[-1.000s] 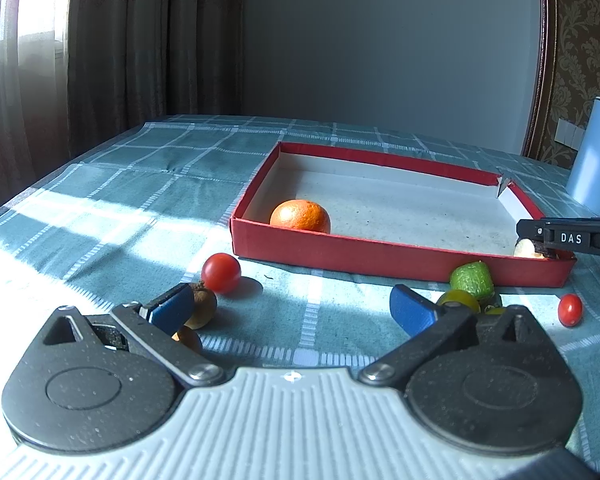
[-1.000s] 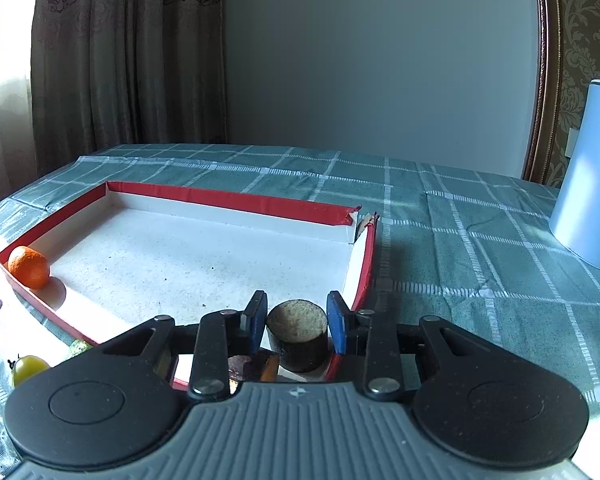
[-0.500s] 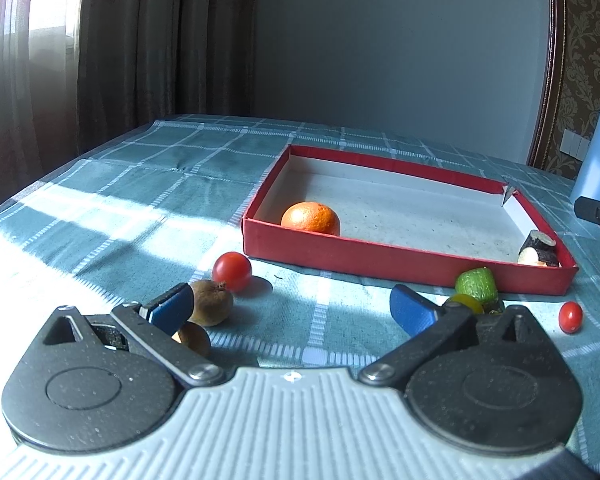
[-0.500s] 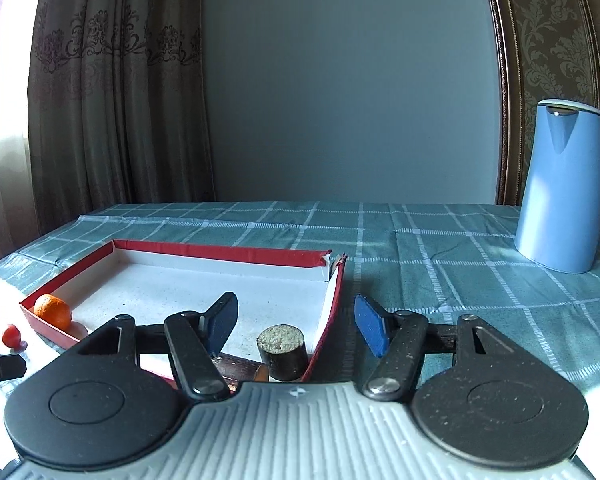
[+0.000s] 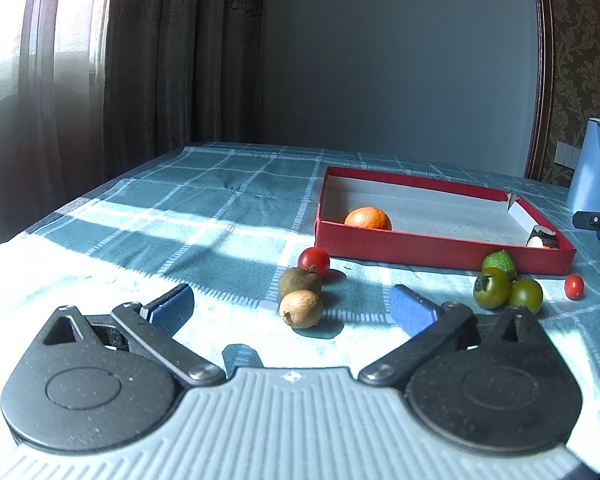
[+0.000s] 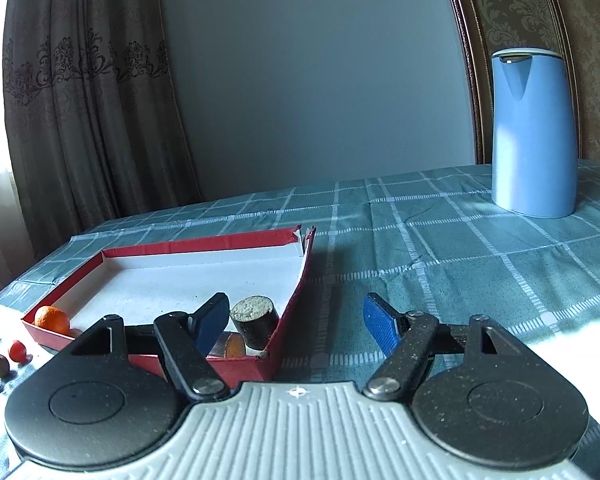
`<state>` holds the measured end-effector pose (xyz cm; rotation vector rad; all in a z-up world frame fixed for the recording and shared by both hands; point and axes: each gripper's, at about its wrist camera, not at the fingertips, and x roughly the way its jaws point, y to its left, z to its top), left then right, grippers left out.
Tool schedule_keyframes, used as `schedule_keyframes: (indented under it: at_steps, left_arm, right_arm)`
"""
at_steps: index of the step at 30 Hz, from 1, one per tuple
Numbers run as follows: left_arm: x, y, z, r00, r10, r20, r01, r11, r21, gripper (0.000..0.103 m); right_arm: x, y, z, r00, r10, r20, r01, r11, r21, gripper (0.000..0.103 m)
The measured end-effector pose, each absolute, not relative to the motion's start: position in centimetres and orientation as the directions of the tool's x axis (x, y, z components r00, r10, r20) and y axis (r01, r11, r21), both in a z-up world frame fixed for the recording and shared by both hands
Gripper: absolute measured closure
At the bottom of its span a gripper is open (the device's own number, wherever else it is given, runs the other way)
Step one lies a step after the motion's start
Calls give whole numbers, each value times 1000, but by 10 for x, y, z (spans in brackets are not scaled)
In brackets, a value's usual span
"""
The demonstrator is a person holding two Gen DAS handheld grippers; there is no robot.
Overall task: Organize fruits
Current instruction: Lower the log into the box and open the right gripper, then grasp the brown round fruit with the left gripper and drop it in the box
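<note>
Nearest, the left gripper is held wide and empty. The right gripper, just opened, holds nothing. Beyond, two brown fruits, tomatoes and green fruits remain unsorted outside the red tray. Farther, an orange and a cut dark piece are already placed inside.

Hard daylight enters through the curtain at left, bleaching the table beneath it to glare. Away from that curtain, fruit shadows stay crisp; fisheye curvature bends both views' edges.
</note>
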<state>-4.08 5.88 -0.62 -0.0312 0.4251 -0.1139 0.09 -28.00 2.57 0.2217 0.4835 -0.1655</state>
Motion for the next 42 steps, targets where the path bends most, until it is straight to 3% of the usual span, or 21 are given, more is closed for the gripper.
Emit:
schedule_keyframes:
  at_steps: [8, 10, 12, 14, 17, 19, 24, 29, 36, 42]
  left_arm:
    - [-17, 52, -8, 863, -112, -492, 130, 992, 2, 17]
    - [-14, 49, -12, 845, -120, -522, 151, 988, 17, 27]
    - [-14, 48, -15, 832, -146, -535, 179, 984, 10, 48]
    - [-14, 50, -17, 831, -154, -534, 181, 983, -2, 61]
    - [-15, 51, -17, 833, -160, -529, 182, 983, -11, 68]
    - [-16, 50, -17, 836, -153, -528, 182, 983, 3, 79]
    - [-17, 47, -16, 843, -136, -520, 175, 984, 25, 79]
    - [-18, 47, -16, 846, -130, -516, 168, 985, 27, 79]
    - [-22, 43, -9, 859, -125, -497, 161, 987, 29, 79]
    - [-14, 26, 11, 880, -134, -457, 164, 986, 26, 79]
  right_arm:
    - [2, -276, 23, 868, -86, -489, 193, 966, 173, 29]
    - [2, -276, 23, 867, -84, -490, 192, 966, 174, 29]
    - [3, -276, 23, 867, -81, -491, 190, 966, 176, 29]
    - [2, -276, 23, 868, -81, -489, 189, 966, 175, 29]
    - [3, -275, 23, 867, -81, -492, 186, 968, 169, 29]
    - [3, -275, 23, 867, -81, -492, 186, 968, 169, 29]
    - [-4, -273, 30, 883, -97, -459, 184, 972, 148, 29]
    - [-20, -264, 38, 888, 20, -459, 76, 979, 191, 29]
    - [-51, -229, 31, 826, 172, -537, -122, 984, 128, 29]
    - [-60, -210, 22, 755, 189, -627, -185, 980, 74, 25]
